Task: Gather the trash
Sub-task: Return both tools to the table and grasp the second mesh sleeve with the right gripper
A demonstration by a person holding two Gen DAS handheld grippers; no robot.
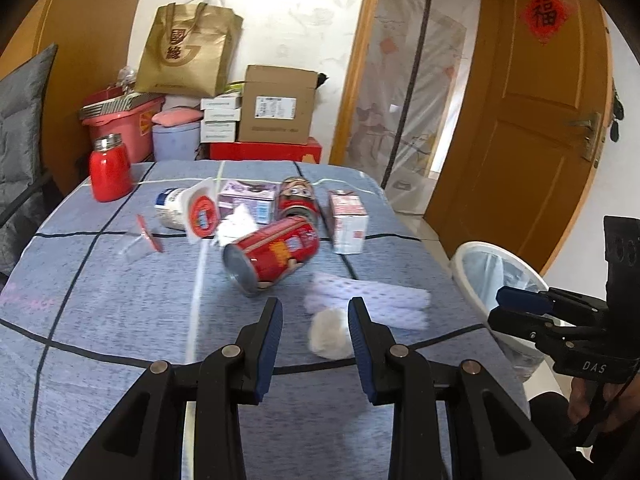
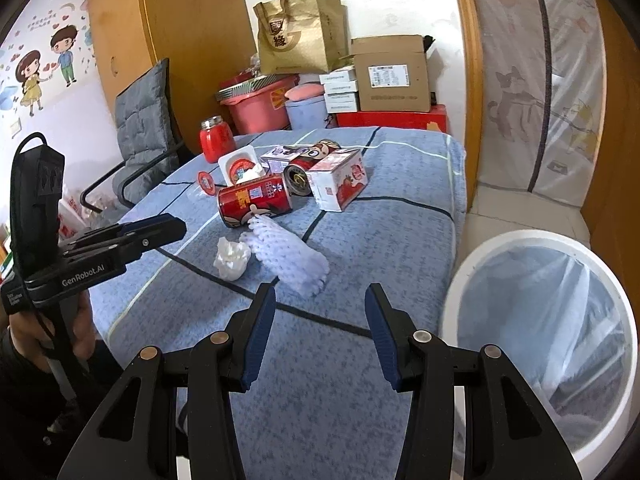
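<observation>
Trash lies on a table with a blue cloth (image 1: 100, 300): a red can on its side (image 1: 272, 254) (image 2: 254, 200), a second red can (image 1: 298, 198), a white-red carton (image 1: 348, 222) (image 2: 340, 182), a yogurt cup (image 1: 186, 210), a foam fruit net (image 1: 368, 306) (image 2: 288, 254) and a crumpled tissue (image 1: 330, 334) (image 2: 232, 258). My left gripper (image 1: 316, 320) is open just above the tissue. My right gripper (image 2: 320, 306) is open and empty over the table's near edge, beside a white lined bin (image 2: 540, 332).
A red flask (image 1: 110, 168) stands at the table's far left corner. A clear wrapper with a red lid (image 1: 144, 238) lies left of the cup. Boxes, a paper bag (image 1: 190, 50) and tubs are stacked behind. A grey chair (image 2: 140, 120) stands on the left.
</observation>
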